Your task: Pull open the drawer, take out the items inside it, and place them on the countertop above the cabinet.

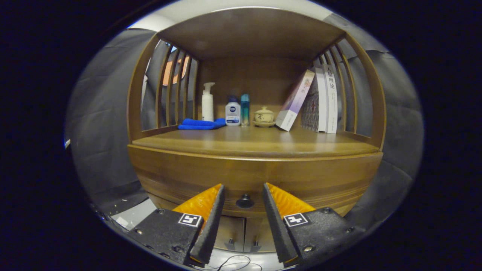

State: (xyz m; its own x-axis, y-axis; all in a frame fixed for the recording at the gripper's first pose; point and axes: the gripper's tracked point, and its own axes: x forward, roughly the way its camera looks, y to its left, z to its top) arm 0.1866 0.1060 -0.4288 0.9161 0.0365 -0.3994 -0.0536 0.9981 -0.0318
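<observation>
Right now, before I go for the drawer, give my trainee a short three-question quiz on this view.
1. True or false: the drawer is already pulled open.
2. Where does the drawer knob sit relative to the gripper? A. between its spread fingers B. beyond them, well off to one side C. clamped by both fingers
3. Which item lies flat on the countertop, beside the white pump bottle?

Key: 1. False, its front sits flush with the cabinet. 2. A, and neither finger touches it. 3. The blue cloth.
</observation>
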